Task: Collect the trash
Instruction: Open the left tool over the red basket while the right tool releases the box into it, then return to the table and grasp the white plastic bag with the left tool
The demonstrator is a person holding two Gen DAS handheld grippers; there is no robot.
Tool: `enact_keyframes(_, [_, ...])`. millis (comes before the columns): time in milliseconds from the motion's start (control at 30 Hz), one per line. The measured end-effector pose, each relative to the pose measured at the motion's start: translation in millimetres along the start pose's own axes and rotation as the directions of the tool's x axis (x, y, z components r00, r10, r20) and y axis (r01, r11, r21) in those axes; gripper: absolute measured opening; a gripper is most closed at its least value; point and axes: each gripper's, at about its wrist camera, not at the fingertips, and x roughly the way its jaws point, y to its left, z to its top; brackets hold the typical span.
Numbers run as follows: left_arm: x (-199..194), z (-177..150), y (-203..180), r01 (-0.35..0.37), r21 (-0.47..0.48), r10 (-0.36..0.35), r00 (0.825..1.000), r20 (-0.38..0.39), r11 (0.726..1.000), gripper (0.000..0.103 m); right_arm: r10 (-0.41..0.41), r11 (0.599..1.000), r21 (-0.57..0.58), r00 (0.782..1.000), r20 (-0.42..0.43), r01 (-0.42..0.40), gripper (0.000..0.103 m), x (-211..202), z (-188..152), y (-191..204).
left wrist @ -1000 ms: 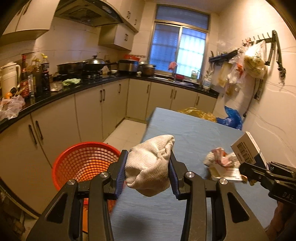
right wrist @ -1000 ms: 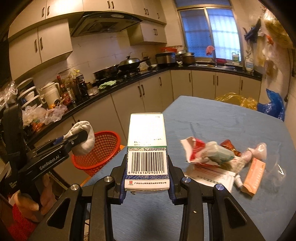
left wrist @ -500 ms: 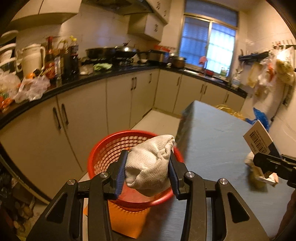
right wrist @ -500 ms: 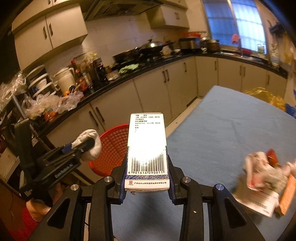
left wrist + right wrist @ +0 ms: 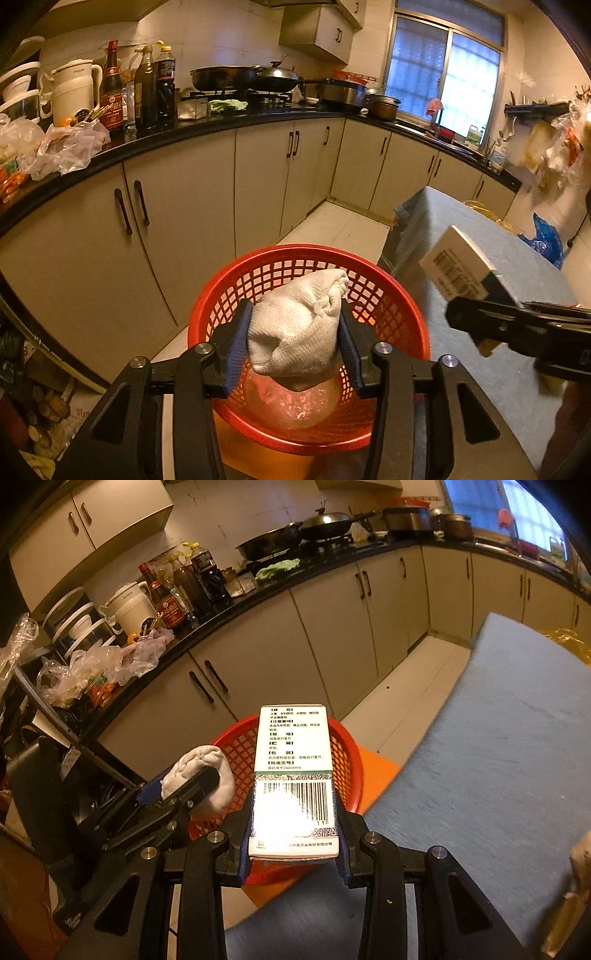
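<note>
Over the red basket [image 5: 308,350], which stands on the floor by the blue table's [image 5: 491,373] edge, left gripper [image 5: 293,338] carries a white cloth bundle [image 5: 295,328]. Its jaws have just been opening; the pads [image 5: 236,347] seem barely touching the cloth. Right gripper [image 5: 293,836] pinches a white box [image 5: 293,775], barcode up, beside the basket's rim.

Ahead and to the left ran cream base cabinets [image 5: 192,206] under a black countertop [image 5: 207,123] crowded with bottles [image 5: 147,88] and pans [image 5: 255,77]. Pale floor tiles [image 5: 340,229] lay beyond, a bluish window [image 5: 443,77] glowed far right, and warm light washed the tiled walls [image 5: 221,33].
</note>
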Motion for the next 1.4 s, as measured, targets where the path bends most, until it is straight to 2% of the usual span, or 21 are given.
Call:
enact_keyframes(100, [0.3,1.2,1.3,0.006,-0.009,-0.006,1.000,-0.003,1.000,0.056,0.016,1.000,0.008,1.000,-0.001,-0.016,0.055,4.6,2.7,-1.5])
enact_keyframes(133, [-0.7,1.6,1.4,0.006,-0.009,-0.006,1.000,0.001,1.000,0.058,0.017,1.000,0.014,1.000,0.006,-0.017,0.056,3.6,2.6,-3.5])
enact_keyframes(267, [-6.1,4.0,-0.1,0.006,-0.012,-0.006,1.000,0.012,1.000,0.058,0.022,0.999,0.032,0.999,0.023,-0.023,0.056,-8.0,0.8,-10.0])
enact_keyframes(500, [-24.3,6.6,-20.6,0.049,0.024,-0.050,0.998,0.037,0.999,0.058,0.011,0.997,0.070,0.995,0.098,-0.018,0.057,-63.8,-21.4,-27.1])
enact_keyframes(767, [-47.0,-1.6,-68.0,0.117,0.092,-0.122,0.991,0.050,0.989,0.065,-0.053,0.992,0.120,0.978,0.201,0.029,0.057,-143.3,-68.3,-56.4])
enact_keyframes(867, [-51.9,-6.5,-91.9,0.154,0.128,-0.161,0.986,0.041,0.980,0.066,-0.101,0.987,0.149,0.969,0.225,0.068,0.058,-167.8,-85.8,-72.8])
enact_keyframes(967, [-56.0,-12.4,-121.3,0.194,0.179,-0.202,0.979,0.026,0.964,0.066,-0.126,0.976,0.204,0.956,0.265,0.072,0.058,-197.0,-106.0,-93.9])
enact_keyframes(1033, [-61.3,-15.8,-141.9,0.226,0.221,-0.238,0.971,0.025,0.949,0.066,-0.174,0.964,0.245,0.942,0.288,0.103,0.058,-216.0,-120.0,-109.6])
enact_keyframes(1167, [-76.8,-18.3,-190.7,0.312,0.335,-0.337,0.942,0.017,0.889,0.066,-0.274,0.930,0.325,0.913,0.303,0.171,0.058,-242.2,-138.1,-138.9])
enact_keyframes(1233, [-87.4,-20.9,-220.7,0.363,0.409,-0.401,0.916,0.006,0.837,0.066,-0.293,0.912,0.376,0.903,0.314,0.165,0.058,-255.4,-147.2,-157.0])
enact_keyframes(1300, [-94.4,-26.3,-253.3,0.419,0.487,-0.465,0.885,-0.029,0.766,0.066,-0.310,0.896,0.414,0.893,0.326,0.160,0.058,-266.0,-153.3,-171.1])
enact_keyframes(1400, [-95.5,-34.9,-292.3,0.418,0.574,-0.478,0.877,-0.052,0.704,0.066,-0.354,0.869,0.465,0.870,0.343,0.170,0.062,-284.7,-163.9,-189.7])
